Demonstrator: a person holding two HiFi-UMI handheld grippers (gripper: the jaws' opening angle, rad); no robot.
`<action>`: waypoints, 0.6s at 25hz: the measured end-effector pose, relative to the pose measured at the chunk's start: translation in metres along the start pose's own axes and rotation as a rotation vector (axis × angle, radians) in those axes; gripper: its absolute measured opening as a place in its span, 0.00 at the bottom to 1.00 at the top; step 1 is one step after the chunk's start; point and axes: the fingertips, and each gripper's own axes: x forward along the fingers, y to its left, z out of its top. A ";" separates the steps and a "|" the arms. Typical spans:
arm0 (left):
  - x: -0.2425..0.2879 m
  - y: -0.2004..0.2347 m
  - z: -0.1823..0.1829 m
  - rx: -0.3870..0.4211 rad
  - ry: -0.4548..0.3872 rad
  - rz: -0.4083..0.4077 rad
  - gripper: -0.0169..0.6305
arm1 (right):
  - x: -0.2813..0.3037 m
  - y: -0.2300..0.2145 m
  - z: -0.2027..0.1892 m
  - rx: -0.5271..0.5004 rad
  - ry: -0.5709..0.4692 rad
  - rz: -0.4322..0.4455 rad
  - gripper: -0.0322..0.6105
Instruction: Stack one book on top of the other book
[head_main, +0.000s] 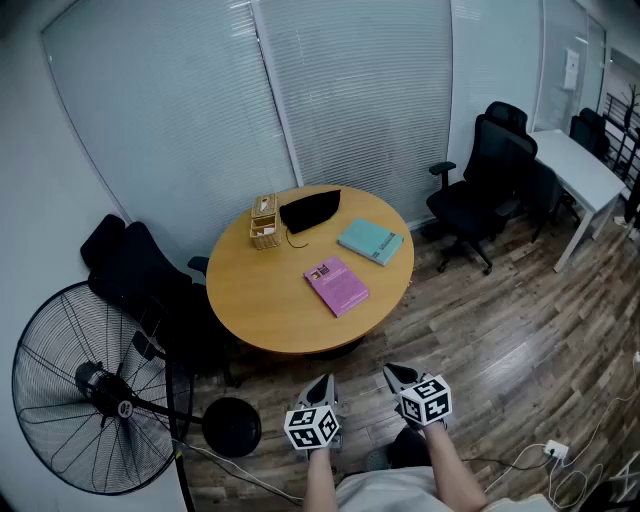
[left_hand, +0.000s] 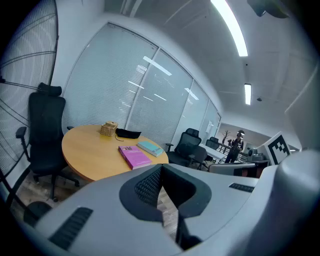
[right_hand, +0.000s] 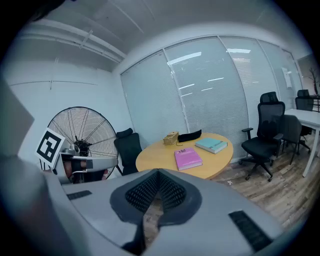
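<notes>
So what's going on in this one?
Nothing is being handled. A person stands back from the round wooden table, with the left gripper and the right gripper both shut and empty. The pink book and the teal book lie flat and apart on the table, not yet stacked.

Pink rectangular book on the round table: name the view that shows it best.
Head view: the pink rectangular book appears from above, whole cover visible. Both gripper views catch it at a low angle, foreshortened.
</notes>
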 end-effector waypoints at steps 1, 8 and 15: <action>0.001 0.000 0.001 0.004 -0.001 0.000 0.07 | 0.001 0.000 0.001 -0.004 -0.001 0.001 0.08; 0.003 0.005 0.000 0.004 -0.006 0.012 0.07 | 0.004 -0.008 0.005 -0.017 0.000 -0.017 0.08; 0.005 0.019 -0.006 0.024 0.026 0.045 0.07 | 0.009 -0.039 0.001 0.034 -0.006 -0.075 0.09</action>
